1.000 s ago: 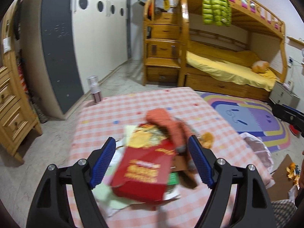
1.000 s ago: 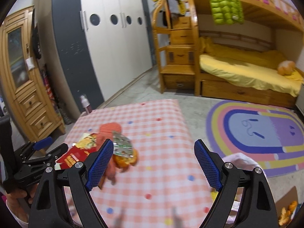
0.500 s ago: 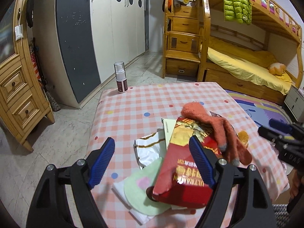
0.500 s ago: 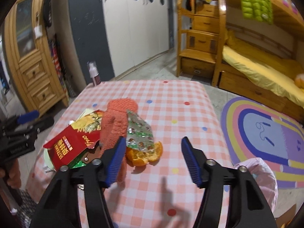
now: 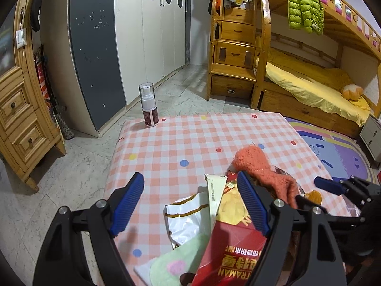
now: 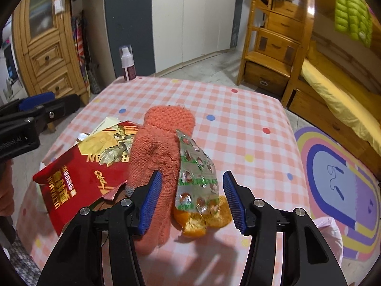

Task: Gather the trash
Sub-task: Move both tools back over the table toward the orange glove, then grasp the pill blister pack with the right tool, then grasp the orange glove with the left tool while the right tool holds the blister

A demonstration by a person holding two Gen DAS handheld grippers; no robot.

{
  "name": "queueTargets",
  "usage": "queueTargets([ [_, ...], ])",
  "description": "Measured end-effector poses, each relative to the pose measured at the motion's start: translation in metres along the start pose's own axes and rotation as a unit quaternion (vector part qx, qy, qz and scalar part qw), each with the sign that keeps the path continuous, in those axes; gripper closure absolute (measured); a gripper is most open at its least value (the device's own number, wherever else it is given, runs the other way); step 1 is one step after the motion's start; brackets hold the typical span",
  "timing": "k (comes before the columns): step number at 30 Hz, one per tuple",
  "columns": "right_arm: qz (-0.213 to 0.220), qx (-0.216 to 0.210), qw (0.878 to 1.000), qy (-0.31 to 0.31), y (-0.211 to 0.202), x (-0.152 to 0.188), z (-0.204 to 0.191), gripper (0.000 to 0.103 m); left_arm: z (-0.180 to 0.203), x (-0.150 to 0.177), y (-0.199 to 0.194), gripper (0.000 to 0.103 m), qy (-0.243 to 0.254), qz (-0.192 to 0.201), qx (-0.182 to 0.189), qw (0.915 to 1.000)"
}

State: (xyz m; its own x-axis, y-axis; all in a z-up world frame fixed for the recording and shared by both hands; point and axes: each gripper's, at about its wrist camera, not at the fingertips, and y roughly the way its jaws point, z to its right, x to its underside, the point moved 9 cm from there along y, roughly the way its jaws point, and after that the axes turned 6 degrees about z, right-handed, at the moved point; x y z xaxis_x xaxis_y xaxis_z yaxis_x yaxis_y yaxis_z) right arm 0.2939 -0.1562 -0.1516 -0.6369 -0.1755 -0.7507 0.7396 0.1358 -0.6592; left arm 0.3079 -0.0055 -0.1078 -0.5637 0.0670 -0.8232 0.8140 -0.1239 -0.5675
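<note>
A pile of trash lies on the pink checked table [image 6: 238, 124]: a torn red Ultraman box [image 6: 78, 174], a silver blister pack [image 6: 197, 174] over an orange peel [image 6: 204, 221], a white wrapper [image 5: 188, 217] and a green paper [image 5: 176, 262]. An orange knit glove [image 6: 157, 147] lies across them. My right gripper [image 6: 191, 197] is open and empty, low over the blister pack and peel. My left gripper [image 5: 190, 205] is open and empty above the wrapper and the box [image 5: 228, 245].
A spray bottle [image 5: 148, 106] stands at the table's far left corner. A pink bag [image 6: 328, 236] hangs by the table's right side. Wardrobes, a wooden cabinet, a bunk bed and a colourful rug surround the table.
My right gripper has moved down and forward over the blister pack and peel, its jaws narrower. My left gripper has drawn back and left from the box.
</note>
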Motion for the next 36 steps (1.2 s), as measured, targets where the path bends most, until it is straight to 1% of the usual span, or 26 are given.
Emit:
queueTargets([
  [1,-0.002,-0.003,1.0,0.0,0.001,0.001,-0.001,0.054,0.0,0.0,0.0,0.025,-0.002,-0.001,0.002,1.0],
  [2,-0.006,-0.013,1.0,0.005,0.001,0.001,-0.003,0.064,0.0,0.001,-0.001,0.025,-0.003,-0.001,0.005,1.0],
  [3,-0.007,-0.018,1.0,0.009,0.001,0.002,-0.003,0.069,0.001,0.002,-0.003,0.025,0.0,0.0,0.006,1.0],
  [4,-0.007,-0.021,1.0,0.014,0.0,0.002,-0.003,0.078,0.002,0.003,-0.005,0.025,0.004,0.003,0.004,1.0],
  [7,0.002,-0.017,1.0,0.02,-0.007,-0.001,0.0,0.089,0.002,0.006,-0.008,0.025,0.012,0.005,0.0,0.9999],
  [11,0.008,-0.015,0.999,0.037,-0.012,0.0,0.009,0.087,0.004,0.009,-0.014,0.025,0.009,0.006,0.007,0.9999],
  [13,0.008,-0.019,0.999,0.036,-0.013,0.001,0.009,0.087,0.005,0.009,-0.015,0.025,0.011,0.008,0.005,0.9999],
  [15,0.004,-0.018,0.999,0.029,-0.011,0.002,0.007,0.083,0.006,0.008,-0.014,0.025,0.011,0.008,0.004,0.9999],
  [16,0.0,-0.013,1.0,0.021,-0.008,0.004,0.005,0.078,0.007,0.008,-0.013,0.025,0.01,0.007,0.005,0.9999],
  [19,-0.011,0.008,1.0,0.004,0.0,0.007,0.005,0.077,0.011,0.008,-0.008,0.025,0.011,0.003,0.005,0.9999],
  [21,-0.01,0.018,1.0,0.003,0.001,0.006,0.007,0.079,0.013,0.008,-0.006,0.025,0.013,0.002,0.005,0.9999],
  [22,-0.002,0.016,1.0,0.006,-0.002,0.004,0.007,0.09,0.014,0.007,-0.006,0.025,0.013,0.001,0.006,0.9999],
  [23,0.004,0.018,1.0,0.008,-0.005,0.002,0.009,0.096,0.016,0.007,-0.006,0.025,0.014,0.002,0.007,0.9999],
  [25,0.034,0.02,0.999,0.023,-0.019,-0.007,0.015,0.099,0.017,0.007,-0.008,0.025,0.016,0.004,0.009,0.9998],
  [28,0.084,0.019,0.994,0.072,-0.046,-0.02,0.034,0.099,0.02,0.009,-0.011,0.025,0.018,0.006,0.013,0.9997],
  [30,0.101,0.018,0.99,0.099,-0.059,-0.02,0.045,0.099,0.024,0.012,-0.014,0.025,0.018,0.005,0.023,0.9996],
  [33,0.108,0.018,0.987,0.12,-0.071,-0.016,0.055,0.099,0.042,0.016,-0.016,0.025,0.03,0.0,0.051,0.9983],
  [36,0.106,0.029,0.987,0.12,-0.075,-0.009,0.062,0.099,0.06,0.019,-0.016,0.027,0.047,-0.003,0.063,0.9969],
])
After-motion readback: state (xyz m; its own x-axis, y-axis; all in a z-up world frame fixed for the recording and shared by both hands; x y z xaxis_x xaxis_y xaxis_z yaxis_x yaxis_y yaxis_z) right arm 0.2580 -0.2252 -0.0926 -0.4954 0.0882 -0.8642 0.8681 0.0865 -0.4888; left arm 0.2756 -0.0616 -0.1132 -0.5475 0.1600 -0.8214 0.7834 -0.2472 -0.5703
